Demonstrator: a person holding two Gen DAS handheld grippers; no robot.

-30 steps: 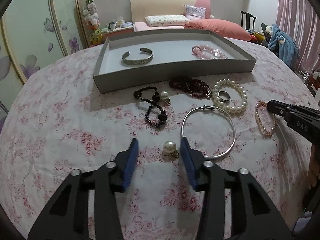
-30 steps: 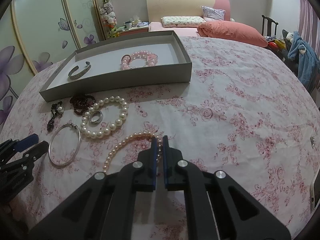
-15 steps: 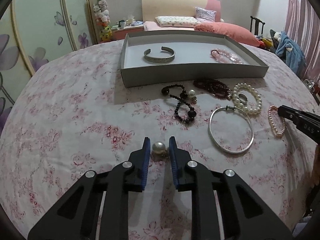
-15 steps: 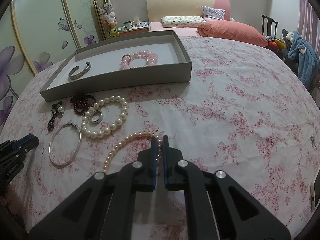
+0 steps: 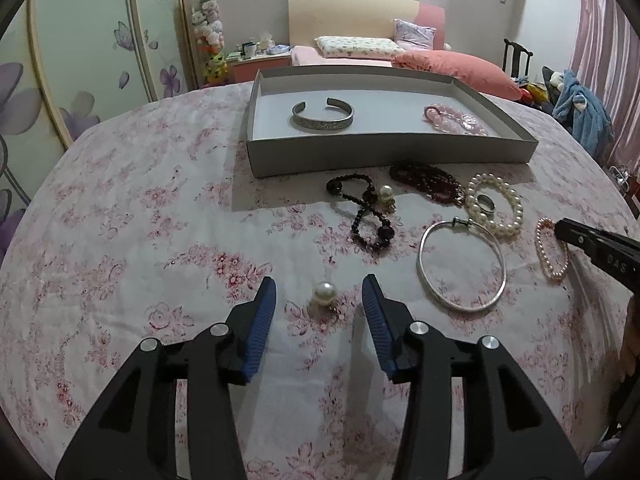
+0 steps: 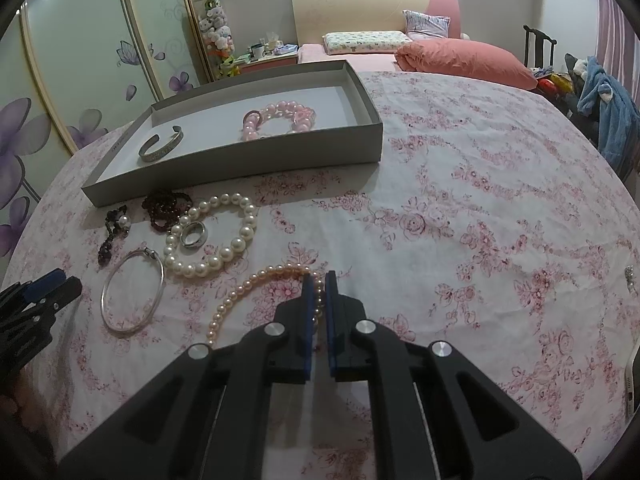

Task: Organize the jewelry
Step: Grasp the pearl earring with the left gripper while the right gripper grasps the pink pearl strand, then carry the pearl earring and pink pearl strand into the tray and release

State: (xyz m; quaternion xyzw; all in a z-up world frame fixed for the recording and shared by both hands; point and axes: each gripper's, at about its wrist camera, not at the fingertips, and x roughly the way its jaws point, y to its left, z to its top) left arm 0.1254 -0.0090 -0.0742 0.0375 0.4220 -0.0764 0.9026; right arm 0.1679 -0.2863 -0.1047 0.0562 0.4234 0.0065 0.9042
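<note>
The right gripper (image 6: 319, 280) is covering part of the pink pearl strand (image 6: 256, 284); its jaws are sitting together, and whether they pinch it I cannot tell. The left gripper (image 5: 319, 296) is opening around a pearl earring (image 5: 324, 292) lying untouched on the floral cloth (image 5: 140, 220). The tray (image 5: 384, 152) is sitting beyond, a bed (image 5: 360, 46) behind it.

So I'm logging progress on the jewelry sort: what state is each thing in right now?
left gripper: jaws opening, pearl between them, untouched
pearl earring: loose on the cloth
right gripper: jaws shut, over the pink pearl strand
pink pearl strand: on the cloth
gray tray: holds two pieces
silver cuff: in tray
pink bead bracelet: in tray
silver bangle: on the cloth
</note>
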